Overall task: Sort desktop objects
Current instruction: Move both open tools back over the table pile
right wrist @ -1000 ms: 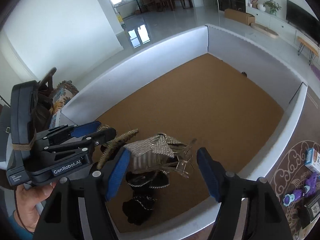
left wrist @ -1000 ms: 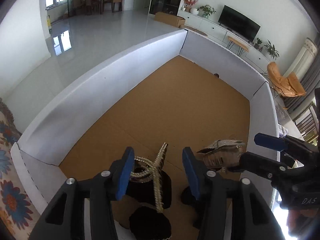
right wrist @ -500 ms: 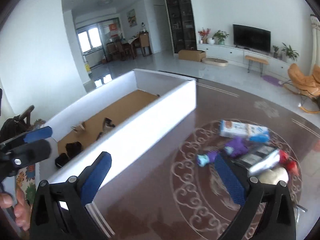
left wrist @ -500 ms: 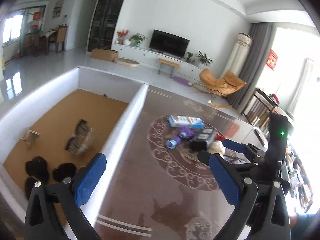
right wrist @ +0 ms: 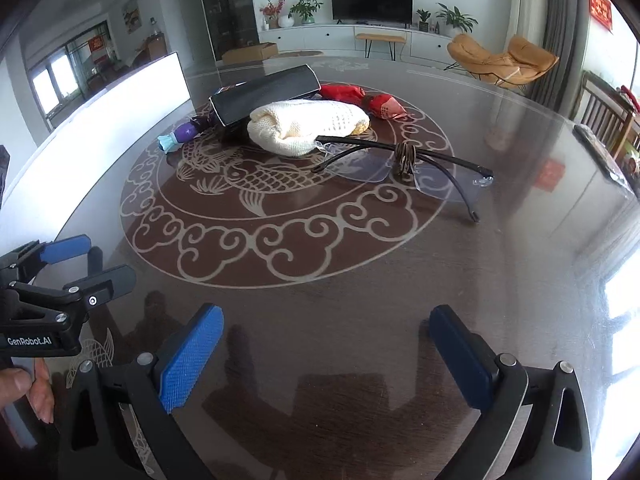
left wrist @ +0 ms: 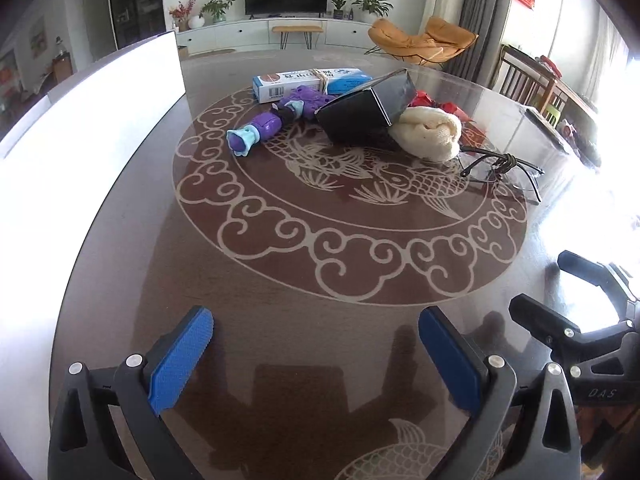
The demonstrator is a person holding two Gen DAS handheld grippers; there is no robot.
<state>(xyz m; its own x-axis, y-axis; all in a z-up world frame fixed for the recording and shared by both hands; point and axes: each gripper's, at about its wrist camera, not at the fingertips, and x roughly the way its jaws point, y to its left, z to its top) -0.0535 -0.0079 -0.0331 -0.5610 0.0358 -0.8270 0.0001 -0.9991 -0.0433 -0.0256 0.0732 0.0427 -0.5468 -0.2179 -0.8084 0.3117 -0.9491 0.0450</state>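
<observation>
Several small things lie bunched at the far side of a dark glossy table point(left wrist: 304, 332) with a pale fish-and-cloud ring pattern. A blue-and-white carton point(left wrist: 308, 82), long and flat, lies farthest back, a band around its middle. Just before it rests a purple plastic toy point(left wrist: 272, 122) with pale blue ends. A black box point(left wrist: 360, 114), smooth and glossy, lies tilted beside a cream knitted cloth point(right wrist: 304, 126), soft and bundled, touching it. Behind the cloth sits a crinkled red wrapper point(right wrist: 360, 98). Nearest lie rimless glasses point(right wrist: 404, 166) with thin black arms and a brown cord wound round the bridge. A white wall point(left wrist: 80, 128) runs along the left.

Both the left gripper point(left wrist: 316, 344) and right gripper point(right wrist: 326, 342) hover over bare tabletop, well short of the pile, jaws spread wide with nothing between the ribbed blue pads point(left wrist: 182, 360)
</observation>
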